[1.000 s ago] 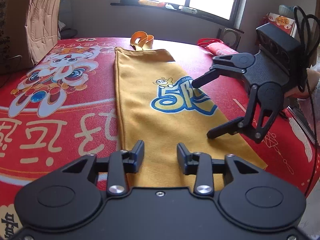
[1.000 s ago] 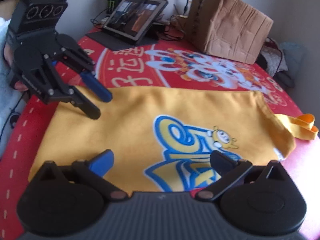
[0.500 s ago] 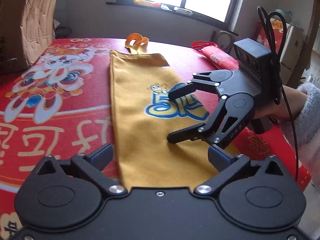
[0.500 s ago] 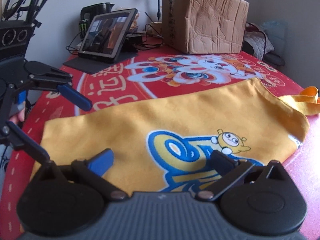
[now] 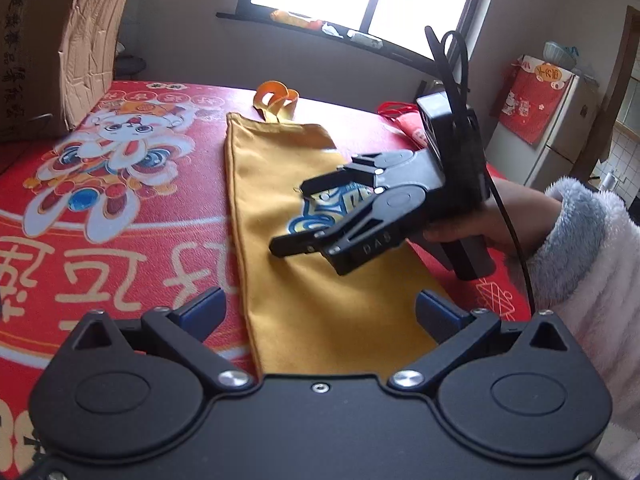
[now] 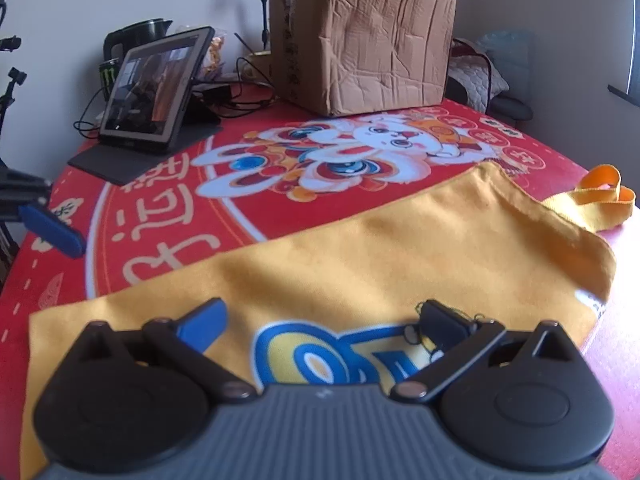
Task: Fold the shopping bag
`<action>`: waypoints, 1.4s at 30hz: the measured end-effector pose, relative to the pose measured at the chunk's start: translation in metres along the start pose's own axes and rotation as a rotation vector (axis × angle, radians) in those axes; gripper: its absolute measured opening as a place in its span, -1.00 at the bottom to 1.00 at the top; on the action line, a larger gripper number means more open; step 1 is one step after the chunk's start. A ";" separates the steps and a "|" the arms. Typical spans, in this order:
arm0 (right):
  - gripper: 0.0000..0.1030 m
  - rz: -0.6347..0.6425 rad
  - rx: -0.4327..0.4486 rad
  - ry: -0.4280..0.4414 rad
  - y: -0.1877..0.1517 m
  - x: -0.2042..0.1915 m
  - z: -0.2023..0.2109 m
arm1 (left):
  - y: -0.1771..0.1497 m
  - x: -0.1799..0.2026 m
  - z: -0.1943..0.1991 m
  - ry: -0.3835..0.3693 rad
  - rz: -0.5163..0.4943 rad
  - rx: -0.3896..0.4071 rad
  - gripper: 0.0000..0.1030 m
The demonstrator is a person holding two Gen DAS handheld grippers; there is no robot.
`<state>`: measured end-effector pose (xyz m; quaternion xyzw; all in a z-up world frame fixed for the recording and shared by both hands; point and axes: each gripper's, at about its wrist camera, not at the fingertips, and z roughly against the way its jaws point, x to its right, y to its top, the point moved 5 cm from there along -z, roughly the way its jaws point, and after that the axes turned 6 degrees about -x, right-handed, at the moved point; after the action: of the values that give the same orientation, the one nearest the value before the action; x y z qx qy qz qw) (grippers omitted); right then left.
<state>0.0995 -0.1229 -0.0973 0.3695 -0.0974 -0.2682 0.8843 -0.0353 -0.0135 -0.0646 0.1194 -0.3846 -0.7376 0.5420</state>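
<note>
Yellow shopping bag [image 5: 320, 280] lies flat on the red tablecloth [image 5: 120, 240], and both grippers, left [image 5: 320, 312] and right [image 6: 324, 316], hover spread wide and empty, seemingly poised to pinch its edges.

The letters "DAS" stand in raised relief on the lower arm of the right tongs [image 5: 289, 216]. A green claw-shaped "M" logo marks the black can [image 6: 109, 76] far ahead and to the left of the right tongs. Large Chinese characters run across the red tablecloth [image 5: 120, 240] and down the side of the cardboard box [image 5: 24, 52], too unclear to read.
</note>
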 end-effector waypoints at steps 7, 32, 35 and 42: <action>0.99 -0.040 -0.046 -0.028 -0.004 -0.002 0.008 | -0.015 -0.004 -0.017 0.007 -0.021 -0.054 0.99; 0.99 -0.175 -0.064 -0.190 -0.041 -0.016 0.087 | -0.023 -0.004 -0.016 0.014 -0.099 -0.019 0.99; 0.99 -0.125 -0.063 -0.219 -0.046 -0.024 0.090 | -0.028 0.004 -0.020 0.071 -0.175 -0.025 0.99; 0.99 0.071 0.012 -0.217 -0.046 -0.065 0.102 | -0.030 0.007 -0.023 0.097 -0.195 -0.017 0.99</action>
<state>-0.0113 -0.1757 -0.0562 0.3399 -0.2073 -0.2744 0.8753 -0.0462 -0.0265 -0.0991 0.1871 -0.3381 -0.7834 0.4868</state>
